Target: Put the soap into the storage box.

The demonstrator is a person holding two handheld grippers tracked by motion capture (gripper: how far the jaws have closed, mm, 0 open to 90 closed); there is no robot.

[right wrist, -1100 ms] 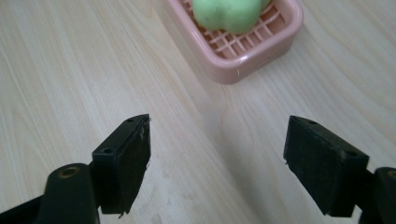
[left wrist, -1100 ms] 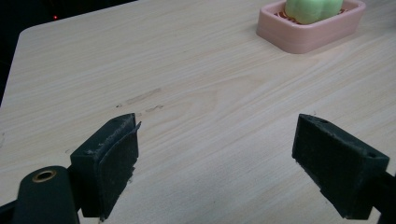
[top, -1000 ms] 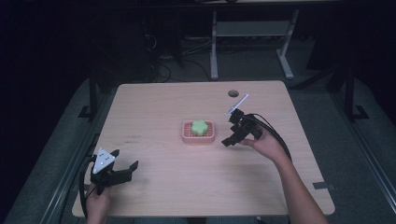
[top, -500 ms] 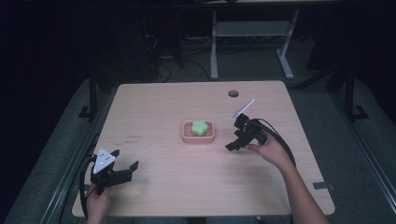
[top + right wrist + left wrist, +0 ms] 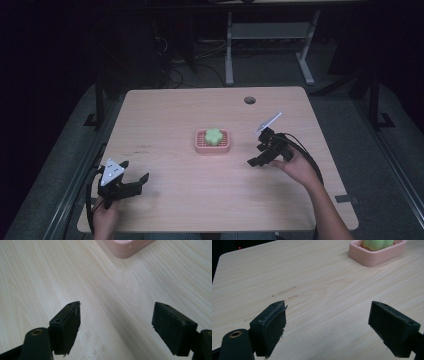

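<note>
Mid-table on the pale wood-grain tabletop sits a pink ridged plastic soap tray cradling a green lobed sponge (likely soft, light, best pinched across its lobes), with the right gripper nearby and left gripper near-left, both jaws spread, empty.

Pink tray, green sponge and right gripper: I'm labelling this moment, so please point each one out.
pink tray point(image 5: 199, 148), high view, on its near-left rim.
green sponge point(image 5: 214, 135), high view, on its top face.
right gripper point(image 5: 256, 155), high view, between its open jaws' tips.
</note>
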